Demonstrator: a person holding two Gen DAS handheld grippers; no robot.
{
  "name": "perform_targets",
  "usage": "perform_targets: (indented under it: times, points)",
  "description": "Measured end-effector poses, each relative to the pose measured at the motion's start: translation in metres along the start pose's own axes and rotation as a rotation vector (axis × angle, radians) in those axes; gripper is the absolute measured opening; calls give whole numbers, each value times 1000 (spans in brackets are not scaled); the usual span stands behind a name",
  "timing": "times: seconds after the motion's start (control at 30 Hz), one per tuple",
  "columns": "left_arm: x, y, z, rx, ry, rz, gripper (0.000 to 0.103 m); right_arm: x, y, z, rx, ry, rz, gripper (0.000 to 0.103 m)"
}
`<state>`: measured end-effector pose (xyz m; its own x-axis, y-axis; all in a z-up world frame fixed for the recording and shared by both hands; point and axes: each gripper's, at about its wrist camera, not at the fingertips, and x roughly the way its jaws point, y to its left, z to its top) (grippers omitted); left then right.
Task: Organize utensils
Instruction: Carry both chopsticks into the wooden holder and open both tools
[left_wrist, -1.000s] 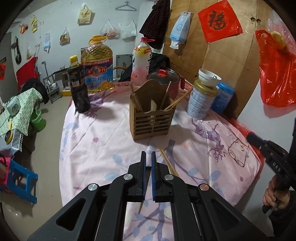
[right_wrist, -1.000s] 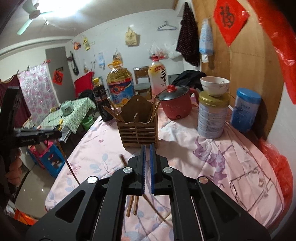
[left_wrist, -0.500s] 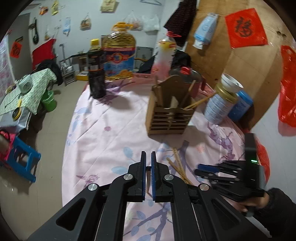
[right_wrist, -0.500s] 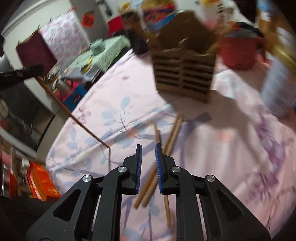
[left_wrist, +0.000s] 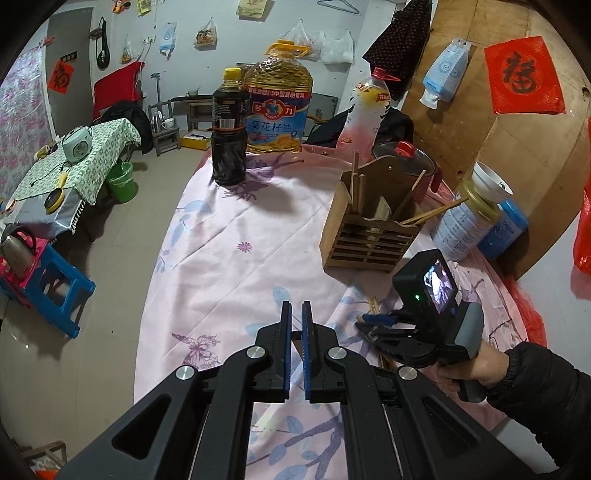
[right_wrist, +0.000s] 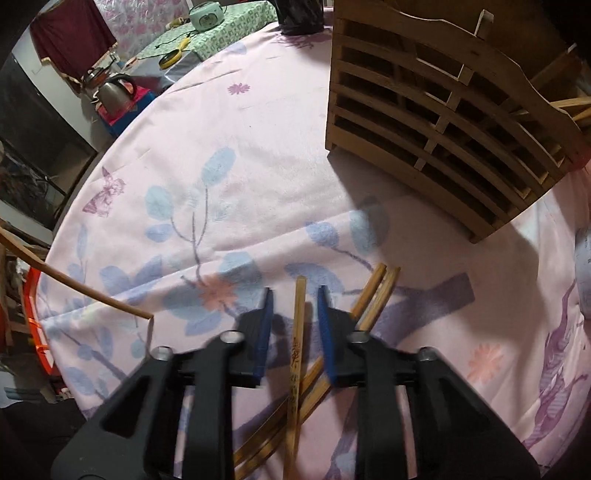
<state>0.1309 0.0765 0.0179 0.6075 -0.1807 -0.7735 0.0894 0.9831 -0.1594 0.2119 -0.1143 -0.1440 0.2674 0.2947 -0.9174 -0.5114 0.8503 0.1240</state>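
On the floral cloth, right tool (right_wrist: 294, 295) gapes astride a slim wooden chopstick (right_wrist: 297, 332); left tool (left_wrist: 296, 314) grips another.

Wooden chopsticks (right_wrist: 373, 295) lying loose on the pink floral cloth, crossed in a small heap just in front of the slatted wooden holder (right_wrist: 443, 107); one printed chopstick (right_wrist: 297, 332) pointing straight toward the holder, the others angled to its right. Holder (left_wrist: 369, 229) standing upright, pale wood with open slats and a tall arched back. A few more chopsticks (left_wrist: 428, 216) leaning out of its compartments at different angles.
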Motion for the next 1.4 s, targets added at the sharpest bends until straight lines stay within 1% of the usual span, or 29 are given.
perform_targets:
  times: [0.13, 0.2, 0.27, 0.3, 0.5, 0.6, 0.63, 0.73, 0.8, 0.9, 0.97, 1.1, 1.2, 1.3, 1.37, 1.4]
  points:
    - [0, -4, 3, 21, 2, -22, 5, -44, 3, -10, 19, -125, -17, 7]
    - [-2, -12, 8, 51, -14, -30, 5, -78, -1, -20, 58, -212, -20, 6]
    - [-5, -19, 13, 74, -31, -47, 5, -102, -6, -26, 95, -282, -29, 6]
    - [-7, -25, 17, 92, -45, -57, 5, -121, -10, -32, 130, -339, -34, 6]
    - [-10, -56, 38, 163, -88, -112, 5, -190, -26, -40, 236, -550, -75, 6]
    - [-11, -68, 55, 174, -95, -148, 5, -223, -32, -38, 257, -641, -96, 6]
    - [-12, -74, 64, 182, -101, -158, 5, -232, -34, -35, 260, -665, -99, 6]
    - [-18, -91, 91, 209, -140, -175, 5, -258, -44, -26, 264, -731, -110, 6]
    - [-23, -104, 112, 225, -175, -180, 5, -275, -50, -14, 265, -780, -120, 6]
    - [-23, -117, 139, 231, -220, -175, 5, -290, -55, 0, 261, -833, -139, 6]
    - [-19, -121, 154, 223, -232, -177, 5, -297, -63, 10, 260, -866, -158, 6]
    - [1, -132, 180, 220, -256, -155, 5, -296, -81, 32, 277, -897, -158, 6]
    - [17, -138, 192, 229, -267, -133, 5, -289, -94, 48, 295, -911, -150, 6]
    - [35, -139, 201, 220, -259, -122, 5, -278, -104, 64, 303, -921, -148, 6]
    - [56, -135, 205, 203, -232, -130, 5, -264, -108, 72, 302, -912, -145, 6]
    - [67, -132, 204, 190, -205, -131, 6, -257, -108, 75, 299, -897, -142, 6]
